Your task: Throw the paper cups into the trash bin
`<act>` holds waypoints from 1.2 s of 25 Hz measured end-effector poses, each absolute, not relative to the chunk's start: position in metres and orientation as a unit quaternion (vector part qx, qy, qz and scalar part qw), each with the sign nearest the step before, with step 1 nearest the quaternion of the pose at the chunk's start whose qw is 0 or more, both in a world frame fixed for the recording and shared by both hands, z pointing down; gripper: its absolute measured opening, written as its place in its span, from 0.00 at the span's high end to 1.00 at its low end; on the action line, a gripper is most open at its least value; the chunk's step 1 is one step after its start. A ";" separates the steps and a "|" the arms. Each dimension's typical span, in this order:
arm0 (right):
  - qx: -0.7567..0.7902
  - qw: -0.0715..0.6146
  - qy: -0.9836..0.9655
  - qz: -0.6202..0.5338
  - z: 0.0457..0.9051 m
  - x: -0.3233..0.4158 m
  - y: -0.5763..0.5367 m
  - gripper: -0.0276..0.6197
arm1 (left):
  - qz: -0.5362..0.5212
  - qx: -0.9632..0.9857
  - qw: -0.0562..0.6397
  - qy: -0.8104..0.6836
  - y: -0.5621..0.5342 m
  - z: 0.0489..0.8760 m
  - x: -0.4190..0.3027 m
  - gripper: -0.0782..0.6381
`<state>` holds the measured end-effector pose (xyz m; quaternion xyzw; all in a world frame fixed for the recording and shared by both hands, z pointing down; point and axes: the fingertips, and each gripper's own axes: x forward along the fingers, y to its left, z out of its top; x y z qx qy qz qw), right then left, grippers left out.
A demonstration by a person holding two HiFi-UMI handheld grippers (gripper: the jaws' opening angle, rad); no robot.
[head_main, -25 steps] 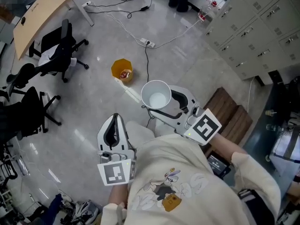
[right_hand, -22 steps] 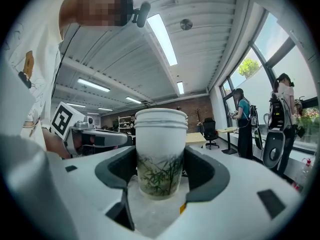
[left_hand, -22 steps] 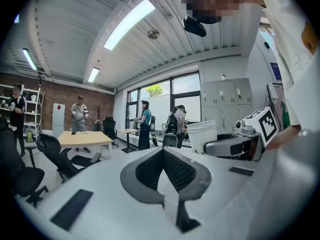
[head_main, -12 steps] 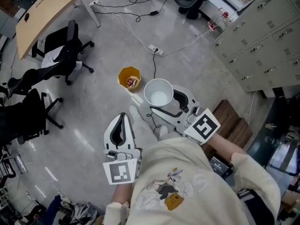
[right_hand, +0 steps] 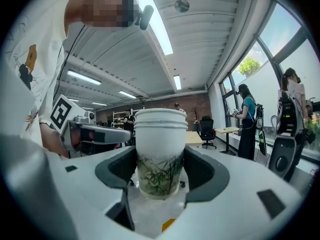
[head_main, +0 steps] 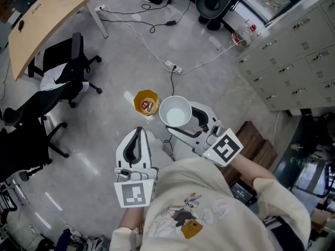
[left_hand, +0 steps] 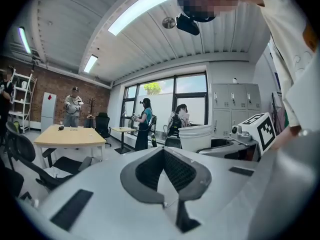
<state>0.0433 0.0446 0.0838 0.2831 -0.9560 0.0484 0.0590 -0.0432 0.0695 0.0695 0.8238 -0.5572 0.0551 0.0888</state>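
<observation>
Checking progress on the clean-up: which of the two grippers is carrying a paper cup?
The right gripper: its jaws clamp an upright white paper cup with a green leaf print. The left gripper is shut on nothing.

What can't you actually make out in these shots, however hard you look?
Head view: what lies in the yellow bin, too small to tell.
Right gripper view: the inside of the paper cup, hidden by its own wall.
Left gripper view: the bin itself, outside the frame.
</observation>
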 end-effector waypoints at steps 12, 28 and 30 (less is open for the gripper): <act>0.219 0.086 -0.967 0.099 0.151 0.033 -0.032 0.49 | 0.082 0.782 0.133 -0.603 0.000 0.135 -0.040 0.88; 0.142 0.175 -0.969 0.101 0.392 -0.023 -0.089 0.49 | 0.084 0.717 0.204 -0.661 -0.058 0.353 -0.076 0.88; 0.142 0.182 -0.967 0.105 0.429 -0.029 -0.096 0.49 | 0.089 0.715 0.213 -0.660 -0.062 0.390 -0.079 0.88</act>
